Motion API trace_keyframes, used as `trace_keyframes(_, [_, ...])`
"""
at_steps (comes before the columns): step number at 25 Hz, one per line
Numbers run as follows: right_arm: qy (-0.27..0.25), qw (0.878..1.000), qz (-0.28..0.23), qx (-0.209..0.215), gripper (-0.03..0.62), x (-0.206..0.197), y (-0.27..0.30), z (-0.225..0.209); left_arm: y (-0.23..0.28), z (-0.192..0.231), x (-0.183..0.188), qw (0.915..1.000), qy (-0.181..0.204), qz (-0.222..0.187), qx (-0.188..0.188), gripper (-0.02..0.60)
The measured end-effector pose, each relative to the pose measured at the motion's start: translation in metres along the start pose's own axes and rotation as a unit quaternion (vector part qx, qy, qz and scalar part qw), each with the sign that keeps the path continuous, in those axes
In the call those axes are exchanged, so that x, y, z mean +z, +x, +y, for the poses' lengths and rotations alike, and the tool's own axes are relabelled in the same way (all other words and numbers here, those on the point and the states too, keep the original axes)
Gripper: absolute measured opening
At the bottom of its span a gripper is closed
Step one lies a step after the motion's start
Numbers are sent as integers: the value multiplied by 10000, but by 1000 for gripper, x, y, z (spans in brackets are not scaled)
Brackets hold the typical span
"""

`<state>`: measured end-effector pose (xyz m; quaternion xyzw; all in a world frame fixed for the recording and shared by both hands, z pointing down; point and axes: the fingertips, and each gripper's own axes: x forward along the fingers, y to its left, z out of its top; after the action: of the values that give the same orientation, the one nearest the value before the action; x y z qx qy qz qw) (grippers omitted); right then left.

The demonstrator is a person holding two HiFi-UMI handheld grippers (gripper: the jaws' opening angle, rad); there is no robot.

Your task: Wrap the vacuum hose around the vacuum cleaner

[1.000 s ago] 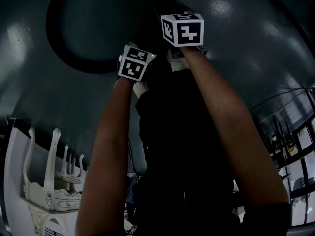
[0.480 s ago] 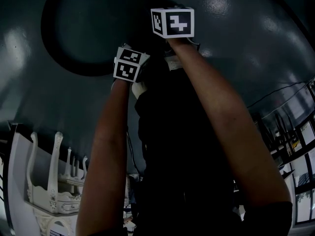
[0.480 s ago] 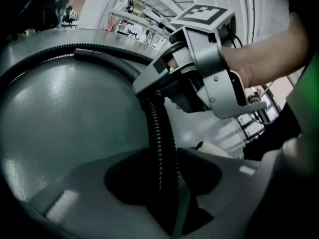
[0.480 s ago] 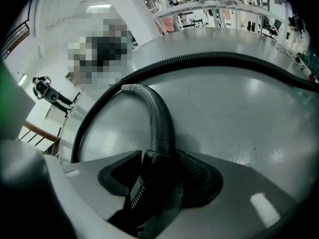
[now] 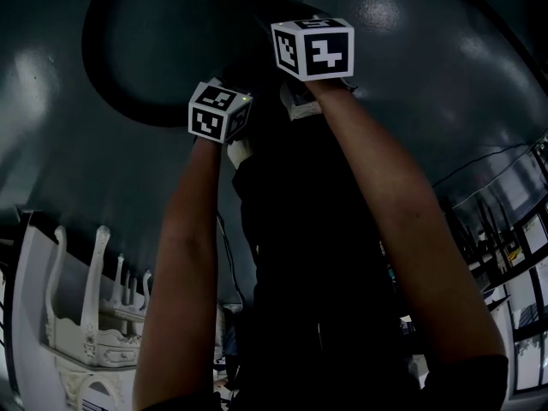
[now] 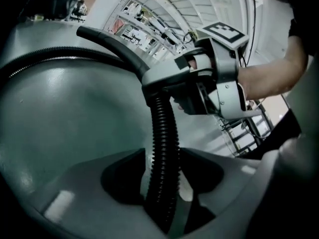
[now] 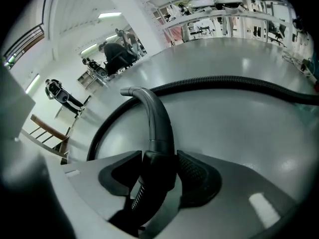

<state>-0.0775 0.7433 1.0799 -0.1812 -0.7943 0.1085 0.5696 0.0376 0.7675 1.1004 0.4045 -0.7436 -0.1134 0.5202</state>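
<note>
Counting what shows gives two grippers, the left gripper and the right gripper. Each carries one marker cube, the left cube and the right cube, and there are two bare forearms. There is one vacuum hose with one grey curved handle.

The left gripper's jaws stand about half apart and have just been opening. The ribbed black hose runs up between them with a pad close against each side, so the hold is light. The right gripper stands wider and is clamped on the thick black cuff where the ribbed hose joins the handle. The cuff fills the gap between its two textured pads.

In the left gripper view the hose climbs from the left jaws straight to the right gripper, just above, and the handle curves on past it. Beyond the handle, more hose lies on the glossy grey floor in one long curve. It comes in from the right and bends down to the left, and the head view shows it as a dark arc beyond the left cube.

Both forearms reach forward side by side over a dark bulk too dim to identify. Whether that is the vacuum cleaner cannot be told. White ornate furniture stands at the lower left.
</note>
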Motion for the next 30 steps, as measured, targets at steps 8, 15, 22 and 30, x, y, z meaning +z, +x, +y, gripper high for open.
trace_keyframes(8, [244,9987,-356,262,222,52,-63,11,0,-52,57,9942,508,442,-839,191])
trace_keyframes(15, [-115,9979,-566,284,224,102,-133,30,-38,-102,115,9907,279,516,-1225,150])
trace_keyframes(22, [-235,9962,-778,297,224,141,-210,50,-83,-164,165,9870,219,590,-1476,137])
trace_keyframes(30, [-469,9927,-1101,144,225,178,-315,71,-133,-245,218,9873,344,715,-1378,133])
